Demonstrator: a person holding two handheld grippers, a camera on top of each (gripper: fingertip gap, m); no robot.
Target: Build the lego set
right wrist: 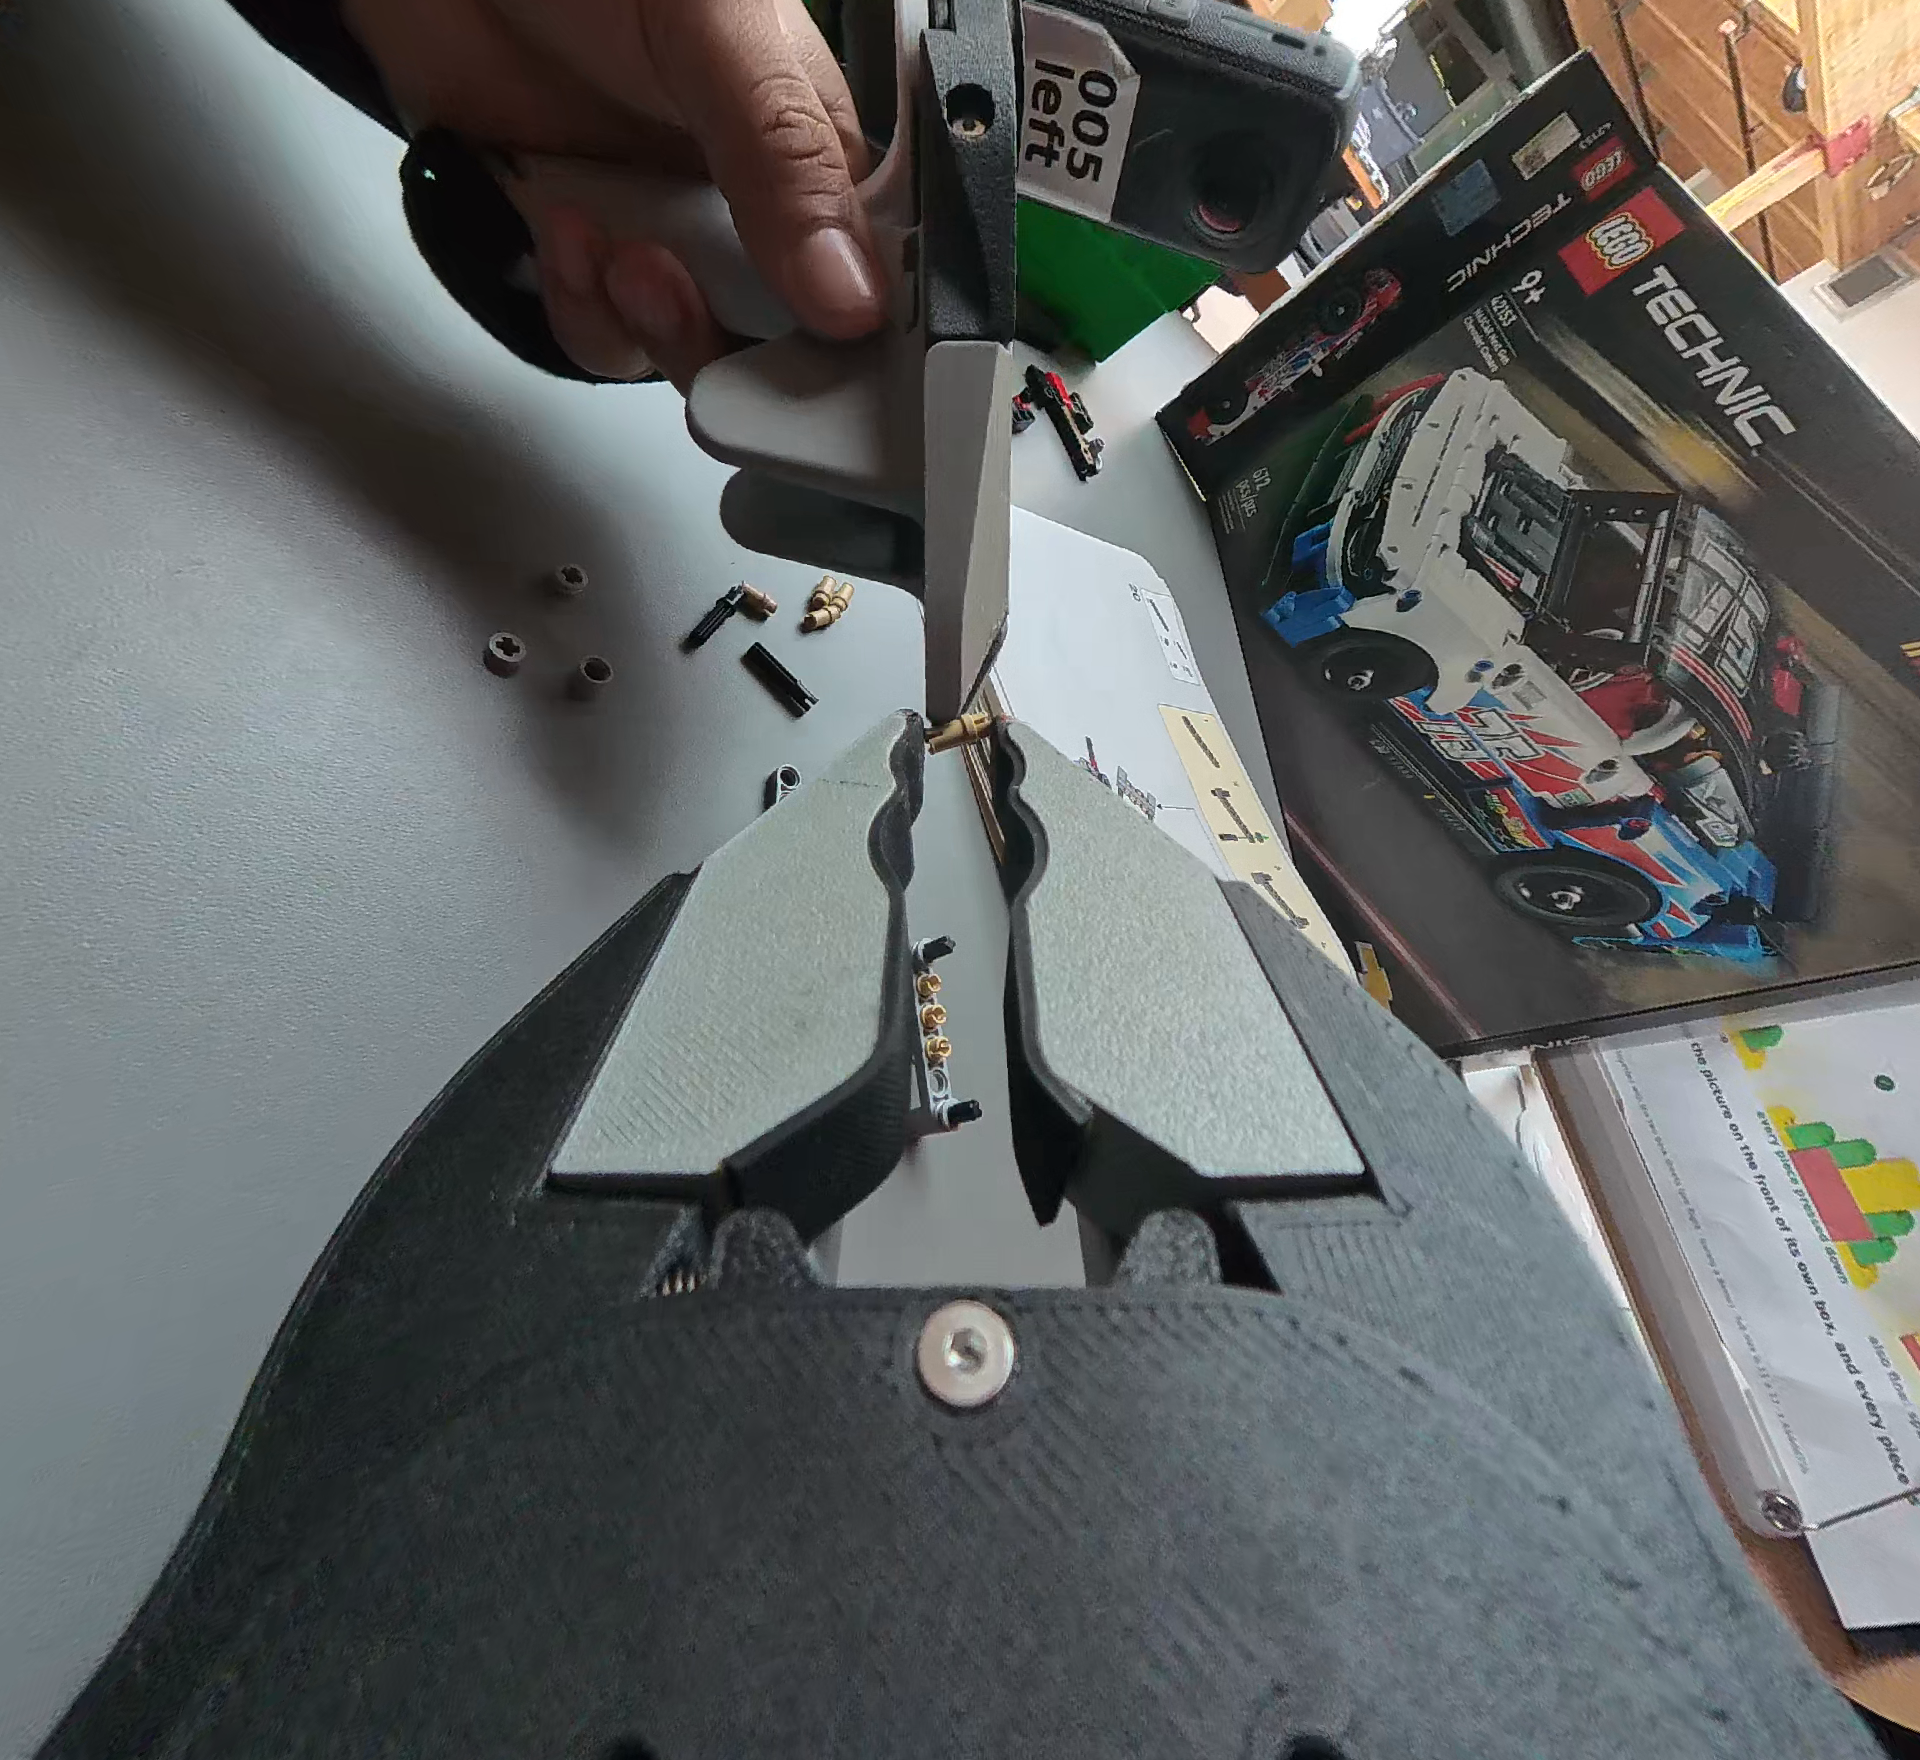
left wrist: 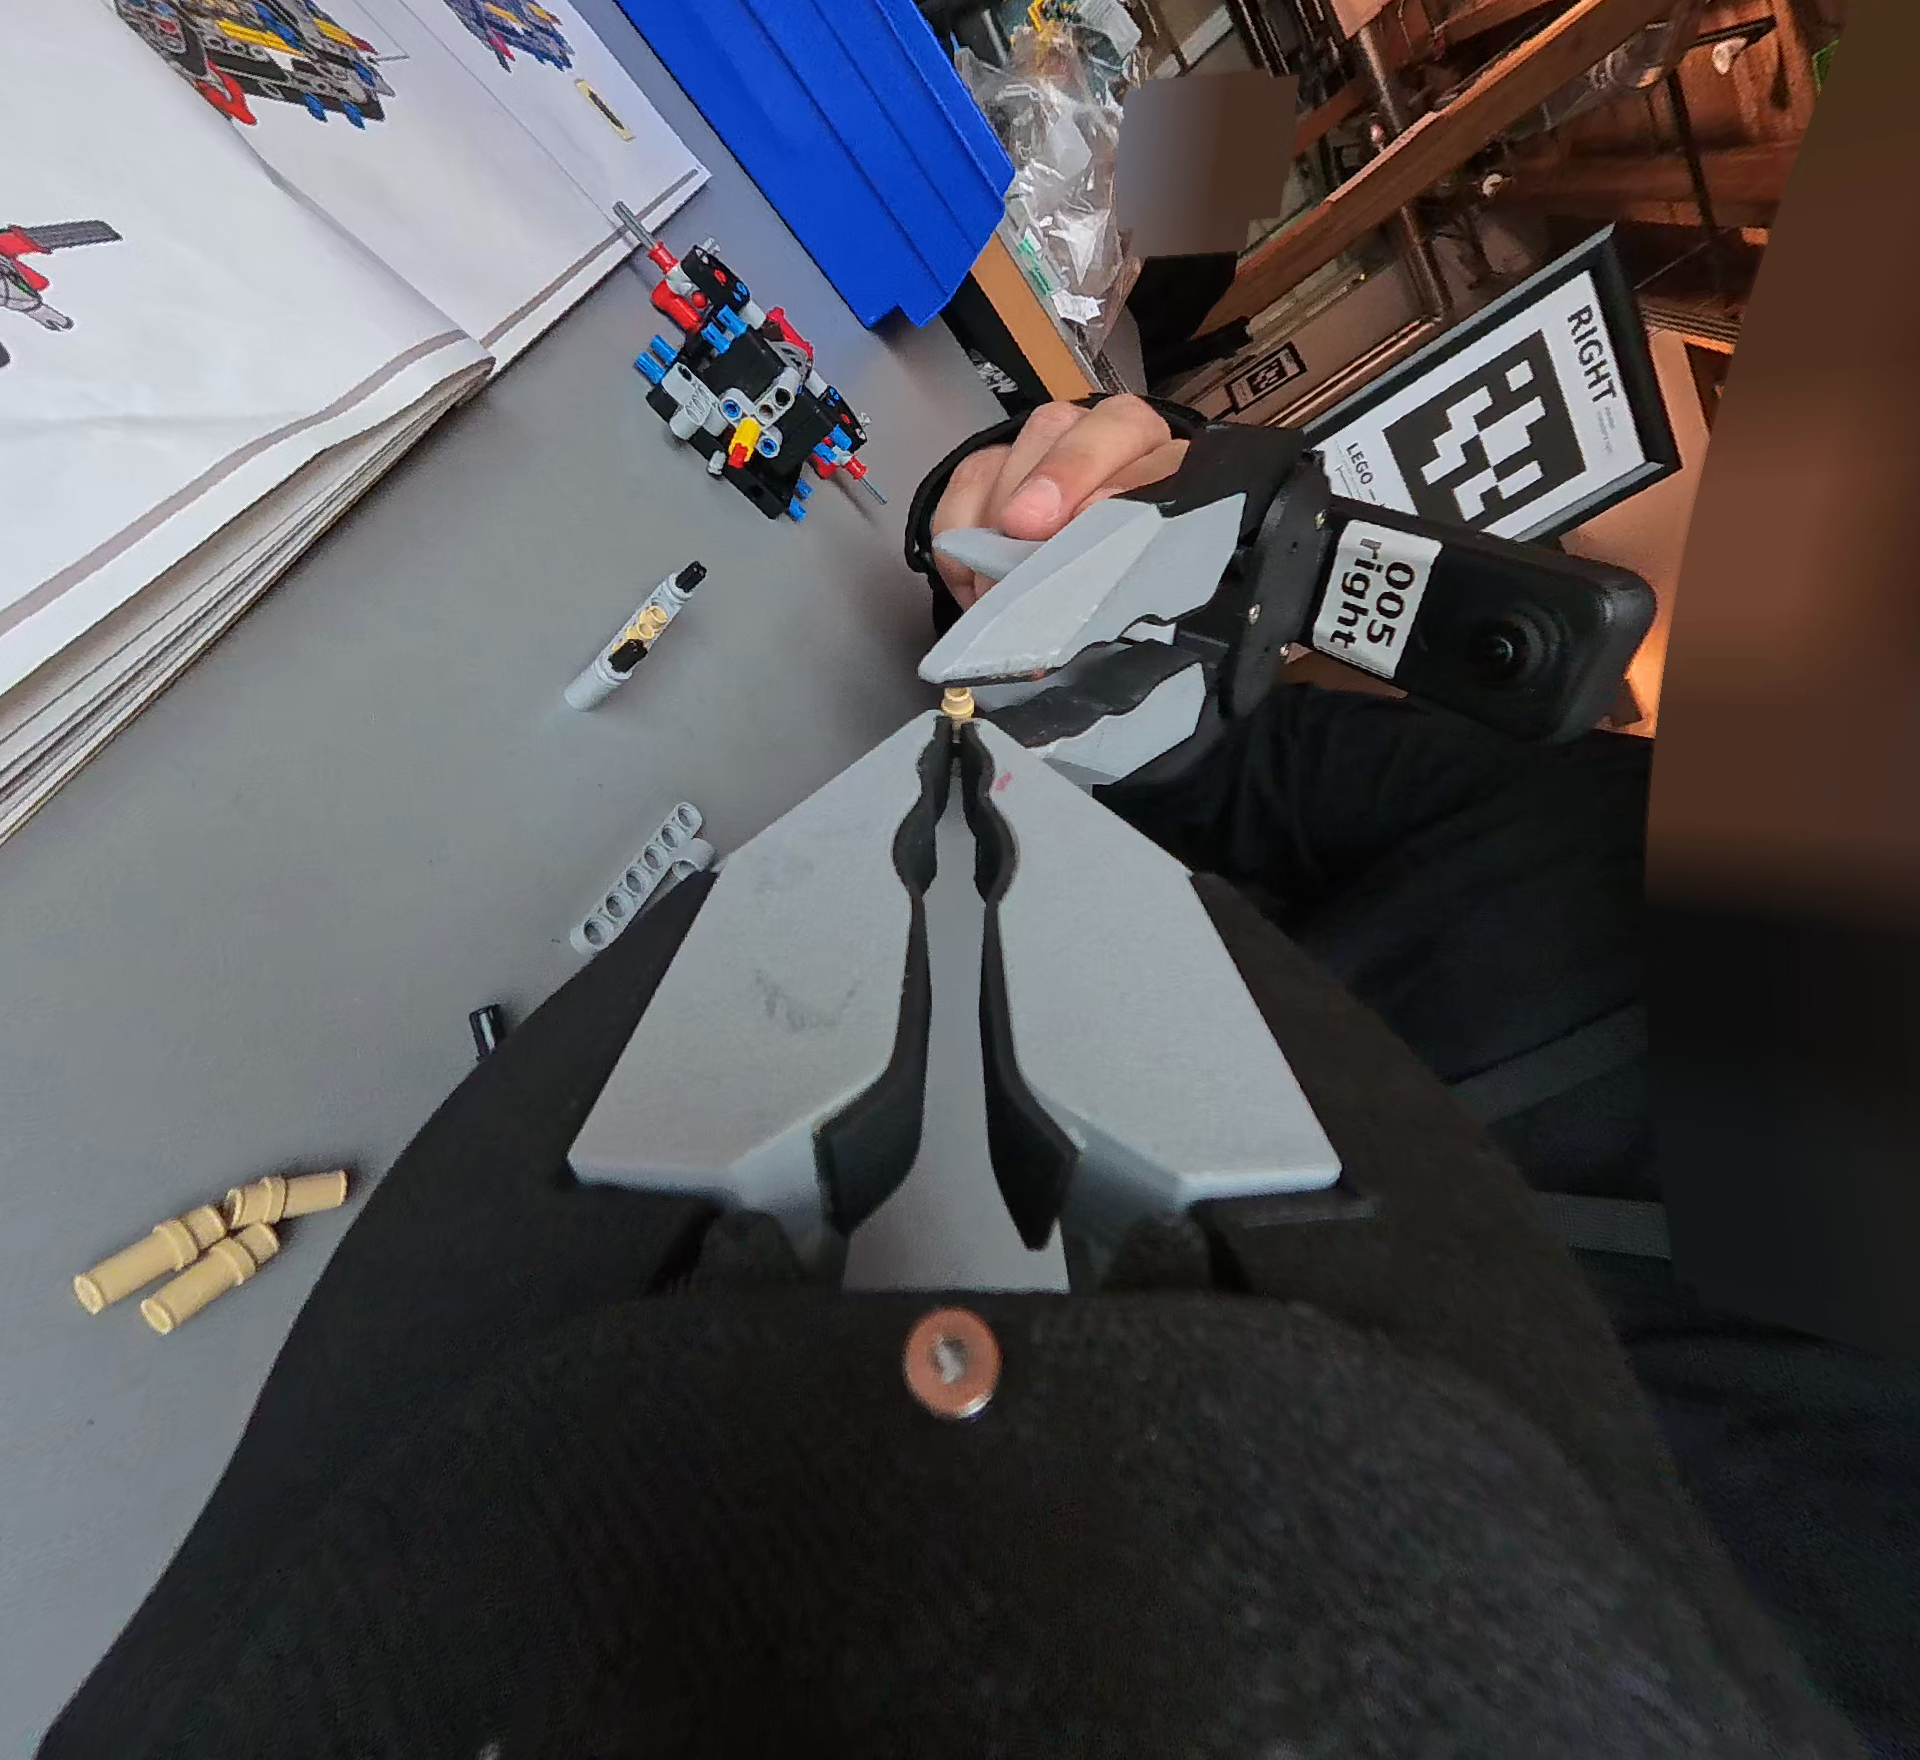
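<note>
A small tan pin (left wrist: 956, 704) (right wrist: 961, 731) is held in the air between both grippers. My left gripper (left wrist: 956, 734) is shut on one end of it, and the other end sticks out past the tips. My right gripper (right wrist: 961, 736) has its tips narrowly apart, and the pin spans the gap end to end. The left gripper also shows in the right wrist view (right wrist: 951, 702), coming down from above. The right gripper shows in the left wrist view (left wrist: 982, 687), coming from the right. The partly built black, red and blue model (left wrist: 758, 391) stands on the grey table (left wrist: 364, 775).
A grey beam with pins (left wrist: 634, 635) (right wrist: 940, 1035), a bare grey beam (left wrist: 644, 874) and loose tan pins (left wrist: 208, 1243) (right wrist: 828, 604) lie on the table. So do brown bushes (right wrist: 566, 640) and a black pin (right wrist: 779, 676). Open manual (left wrist: 260, 256), blue bin (left wrist: 790, 48), set box (right wrist: 1558, 619), green bin (right wrist: 1091, 287). Left and right tips are no more than a few centimetres apart.
</note>
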